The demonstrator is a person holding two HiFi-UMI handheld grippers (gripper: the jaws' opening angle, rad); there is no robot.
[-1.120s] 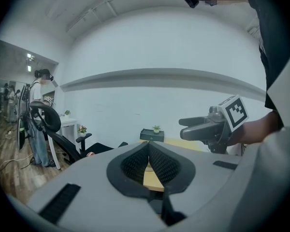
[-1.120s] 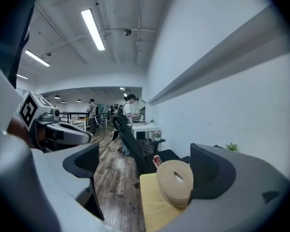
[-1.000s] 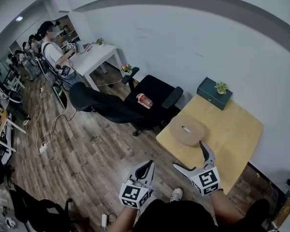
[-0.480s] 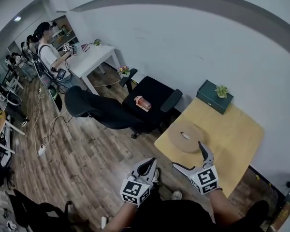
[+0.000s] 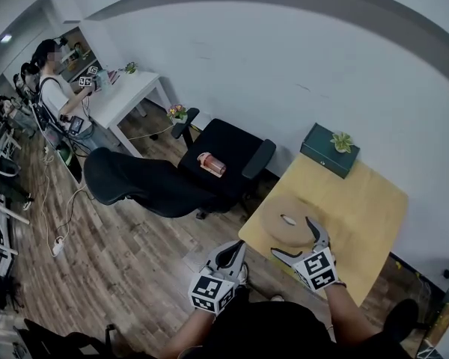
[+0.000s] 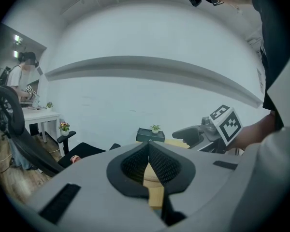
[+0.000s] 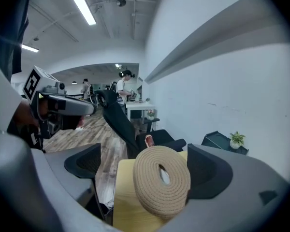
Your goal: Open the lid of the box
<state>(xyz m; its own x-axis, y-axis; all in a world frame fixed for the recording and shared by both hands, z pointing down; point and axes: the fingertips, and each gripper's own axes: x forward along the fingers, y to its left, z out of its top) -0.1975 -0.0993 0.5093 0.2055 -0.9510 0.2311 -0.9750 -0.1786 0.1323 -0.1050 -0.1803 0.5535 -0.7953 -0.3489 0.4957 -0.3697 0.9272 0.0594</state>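
A round woven tan box (image 5: 288, 219) with a flat lid and a small pale knob in its middle sits near the front left corner of the wooden table (image 5: 359, 208). My right gripper (image 5: 294, 239) is open at the box's near edge. In the right gripper view the box (image 7: 159, 180) fills the space between the two spread pads of the right gripper (image 7: 144, 153); I cannot tell whether they touch it. My left gripper (image 5: 236, 247) hangs shut off the table's left side, over the floor. In its own view the left gripper (image 6: 148, 146) has pads meeting, nothing held.
A dark green case (image 5: 329, 149) with a small plant stands at the table's back. A black office chair (image 5: 232, 152) holding a pink bottle (image 5: 211, 163) stands left of the table, with a second chair (image 5: 135, 182) beside it. A person (image 5: 51, 81) works at a far white desk (image 5: 127, 96).
The view has shifted toward the table, and the box now lies closer to my right gripper's jaws. Both grippers keep their jaw states; the left stays low beside the table.
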